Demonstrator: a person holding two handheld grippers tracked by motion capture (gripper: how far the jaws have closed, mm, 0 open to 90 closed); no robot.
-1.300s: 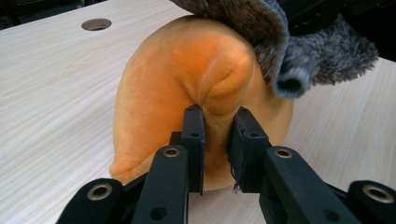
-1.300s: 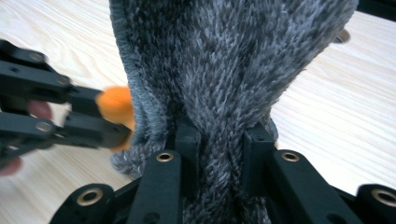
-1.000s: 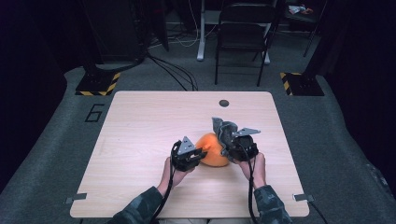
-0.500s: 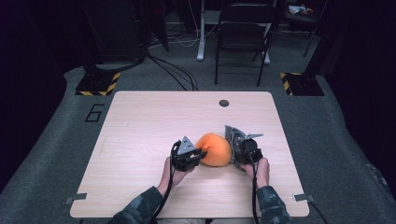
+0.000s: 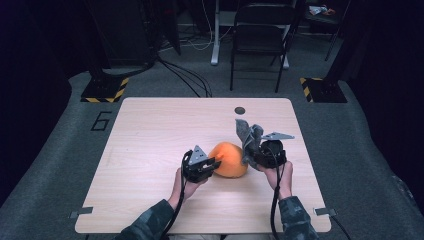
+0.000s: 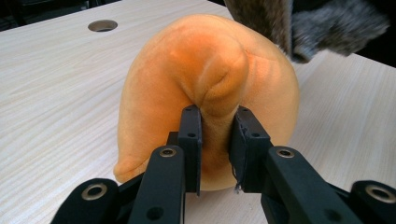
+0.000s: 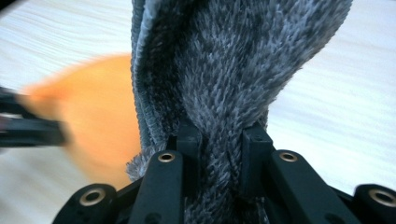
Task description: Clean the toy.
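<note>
Table (image 5: pixel 150 150): pale wood, round hole (image 5: pixel 240 110) near far edge; same hole (image 6: pixel 102 25) at top left of left gripper view.
Orange plush toy (image 5: pixel 229 159): rests on table near the person's side, between the two grippers; soft, rounded, with a raised fold on the side facing the left gripper.
Left gripper (image 5: pixel 212 165): low at the toy's left side; jaws nearly closed, pinching the fold of orange plush (image 6: pixel 215 93) between the pads.
Right gripper (image 5: pixel 248 155): just right of the toy, raised off the table; jaws almost fully closed, clamped on a grey furry cloth (image 5: pixel 248 134).
Grey cloth, close up (image 7: pixel 233 84): bunched between the pads, rising upright past them; its end hangs over the toy's far edge (image 6: pixel 299 28).
Contact of cloth and toy: cannot tell.
Beyond table: black chair (image 5: pixel 260 40), cables on grey floor.
</note>
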